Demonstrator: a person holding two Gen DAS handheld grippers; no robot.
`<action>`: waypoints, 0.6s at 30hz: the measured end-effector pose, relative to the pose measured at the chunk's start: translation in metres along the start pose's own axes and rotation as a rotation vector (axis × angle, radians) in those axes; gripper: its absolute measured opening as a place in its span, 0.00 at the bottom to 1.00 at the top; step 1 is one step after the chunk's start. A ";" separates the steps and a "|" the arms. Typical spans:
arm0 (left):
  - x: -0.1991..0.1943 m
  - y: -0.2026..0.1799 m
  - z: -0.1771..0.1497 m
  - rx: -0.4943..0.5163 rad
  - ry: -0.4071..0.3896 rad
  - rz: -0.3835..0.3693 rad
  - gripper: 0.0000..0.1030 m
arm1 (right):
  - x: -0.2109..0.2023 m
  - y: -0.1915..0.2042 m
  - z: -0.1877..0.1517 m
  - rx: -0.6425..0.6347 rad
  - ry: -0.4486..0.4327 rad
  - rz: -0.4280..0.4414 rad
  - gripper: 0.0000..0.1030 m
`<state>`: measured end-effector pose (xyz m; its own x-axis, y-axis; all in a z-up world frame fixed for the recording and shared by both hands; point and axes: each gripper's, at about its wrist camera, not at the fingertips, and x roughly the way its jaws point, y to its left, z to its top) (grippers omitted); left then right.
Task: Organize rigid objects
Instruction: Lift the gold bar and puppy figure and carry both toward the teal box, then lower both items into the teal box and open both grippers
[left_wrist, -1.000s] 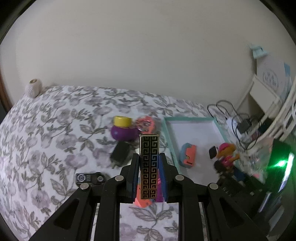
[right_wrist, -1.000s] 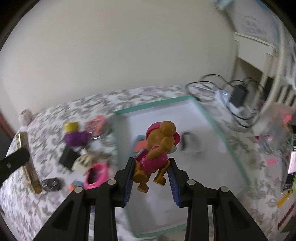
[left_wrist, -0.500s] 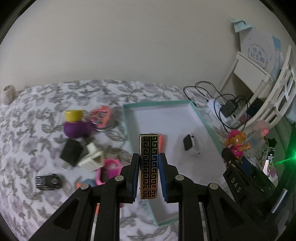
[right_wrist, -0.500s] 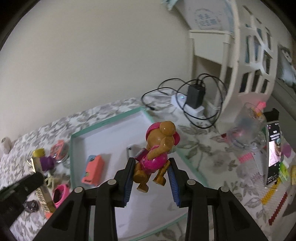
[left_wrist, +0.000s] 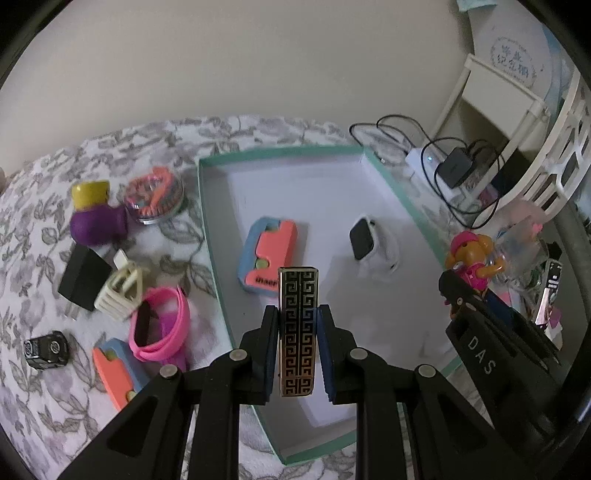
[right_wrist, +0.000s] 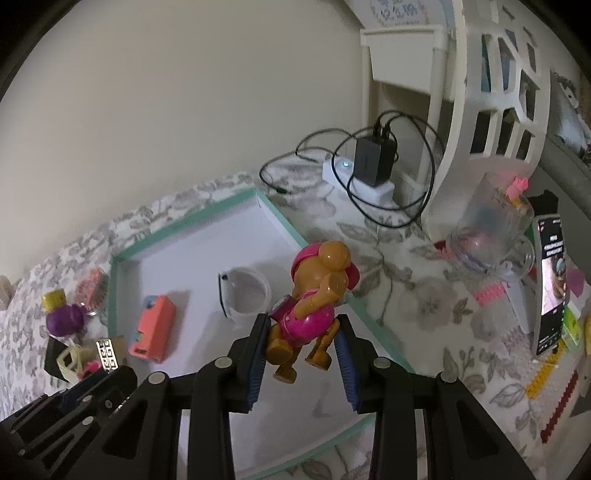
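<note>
My left gripper (left_wrist: 297, 332) is shut on a slim black bar with a gold key pattern (left_wrist: 298, 328), held upright above the near part of the teal-rimmed white tray (left_wrist: 280, 152). My right gripper (right_wrist: 302, 338) is shut on an orange toy dog in a pink suit (right_wrist: 314, 299), hanging over the tray's right rim (right_wrist: 373, 328). Inside the tray lie a coral and blue case (left_wrist: 269, 254) and a white smartwatch (left_wrist: 373, 243). The right gripper with the toy dog (left_wrist: 471, 258) also shows at the right of the left wrist view.
Left of the tray on the floral bedspread (left_wrist: 44, 387) lie a purple bottle with yellow cap (left_wrist: 94, 218), a round tin (left_wrist: 153, 195), a black block (left_wrist: 83, 282), a cream clip (left_wrist: 122, 288), a pink band (left_wrist: 162, 325) and a small black gadget (left_wrist: 46, 349). A charger with cables (right_wrist: 373, 158), a glass mug (right_wrist: 487, 236) and a phone (right_wrist: 550, 280) stand right of it.
Both grippers have swung to the right and lower with their loads. The patterned bar now hangs over the tray instead of the clutter; the toy dog has shifted from mid-tray to its right rim.
</note>
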<state>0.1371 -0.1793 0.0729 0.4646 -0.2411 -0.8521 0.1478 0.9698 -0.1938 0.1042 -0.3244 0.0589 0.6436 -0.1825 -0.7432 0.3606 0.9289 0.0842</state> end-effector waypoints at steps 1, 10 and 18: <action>0.002 0.001 0.000 0.001 0.009 -0.002 0.21 | 0.003 -0.001 -0.002 0.001 0.013 -0.001 0.37; 0.016 0.001 -0.006 0.015 0.065 0.001 0.21 | 0.017 -0.002 -0.010 -0.004 0.074 0.000 0.37; 0.025 0.004 -0.011 0.021 0.092 0.023 0.21 | 0.030 -0.002 -0.016 0.002 0.140 0.011 0.37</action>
<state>0.1390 -0.1813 0.0456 0.3864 -0.2139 -0.8972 0.1572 0.9738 -0.1645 0.1121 -0.3267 0.0255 0.5473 -0.1253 -0.8275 0.3554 0.9299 0.0942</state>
